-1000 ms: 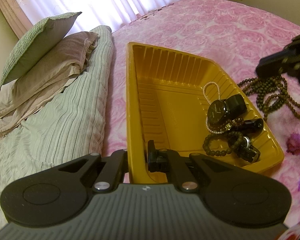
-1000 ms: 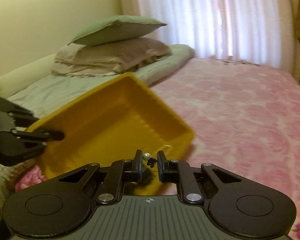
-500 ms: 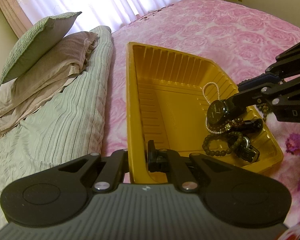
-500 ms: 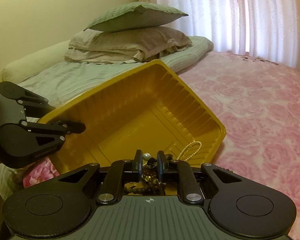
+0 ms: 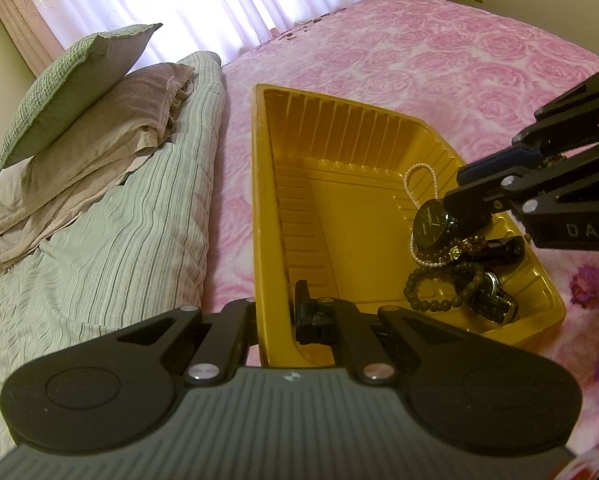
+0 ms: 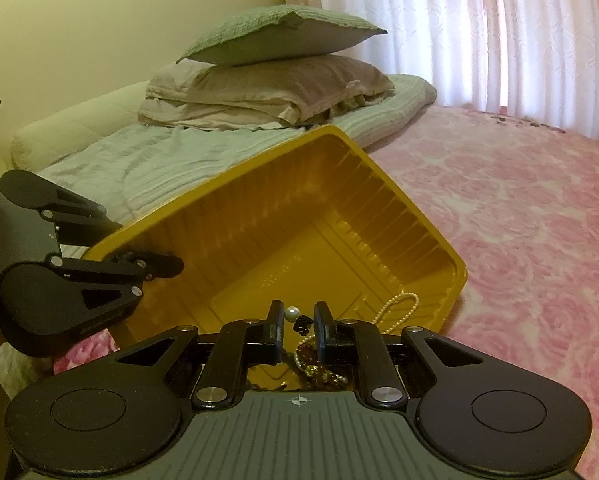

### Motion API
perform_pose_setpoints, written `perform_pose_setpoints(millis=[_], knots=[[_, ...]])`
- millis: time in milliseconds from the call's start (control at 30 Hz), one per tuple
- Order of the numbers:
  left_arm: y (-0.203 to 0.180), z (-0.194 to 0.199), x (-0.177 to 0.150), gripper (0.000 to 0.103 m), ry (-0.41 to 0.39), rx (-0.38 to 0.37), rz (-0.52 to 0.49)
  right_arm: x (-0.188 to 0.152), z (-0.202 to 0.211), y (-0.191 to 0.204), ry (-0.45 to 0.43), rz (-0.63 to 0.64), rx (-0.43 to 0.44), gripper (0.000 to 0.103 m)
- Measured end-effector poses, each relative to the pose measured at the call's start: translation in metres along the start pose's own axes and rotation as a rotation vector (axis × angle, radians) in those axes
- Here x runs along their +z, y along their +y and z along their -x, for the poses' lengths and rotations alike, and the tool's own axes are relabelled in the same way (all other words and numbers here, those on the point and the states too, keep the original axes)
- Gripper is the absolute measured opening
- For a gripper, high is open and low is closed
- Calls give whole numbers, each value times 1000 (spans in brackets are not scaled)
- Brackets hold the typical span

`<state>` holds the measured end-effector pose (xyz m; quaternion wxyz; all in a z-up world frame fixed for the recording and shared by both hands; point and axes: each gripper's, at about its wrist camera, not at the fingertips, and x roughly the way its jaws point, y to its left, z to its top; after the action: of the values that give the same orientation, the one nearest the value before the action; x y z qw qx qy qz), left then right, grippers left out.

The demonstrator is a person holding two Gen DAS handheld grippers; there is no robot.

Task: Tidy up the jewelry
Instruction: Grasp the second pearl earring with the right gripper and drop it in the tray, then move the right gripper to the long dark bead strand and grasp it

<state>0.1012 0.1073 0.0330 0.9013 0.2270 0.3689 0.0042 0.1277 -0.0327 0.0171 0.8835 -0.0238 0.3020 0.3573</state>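
A yellow plastic tray lies tilted on the bed. My left gripper is shut on its near wall and also shows in the right wrist view. In the tray's right corner lie a black watch, a pearl string, a dark bead bracelet and a second watch. My right gripper hangs over that pile, its jaws opening. A small pearl-and-black piece sits between the pads, which do not press on it. The pearl string lies just right of them.
Two stacked pillows rest on a folded striped quilt left of the tray. A pink rose bedspread stretches beyond and to the right. White curtains hang at the back.
The right gripper came in from the right over the tray's jewelry corner, and its jaws have spread apart around the small pearl piece. The left gripper and tray stayed put.
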Motion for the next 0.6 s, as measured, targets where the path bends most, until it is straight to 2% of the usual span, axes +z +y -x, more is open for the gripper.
perform_pose_setpoints(millis=[33,67,133,300,600], knots=[[0,0,0,4,0,0,0,-1,2,-1,-12,-6,-5,48],[0,0,0,4,0,0,0,-1,4,-3,-27,-15,-7,68],[0,0,0,4,0,0,0,-3,9,-8,-41,-31,-10,69],[-1,0,0,4,0,1,-1,-16,28,-34,-59,-127,-82,69],[-3,-1,-1,4,-3,3,-1,-65,82,-105,-70,-315,-297,69]])
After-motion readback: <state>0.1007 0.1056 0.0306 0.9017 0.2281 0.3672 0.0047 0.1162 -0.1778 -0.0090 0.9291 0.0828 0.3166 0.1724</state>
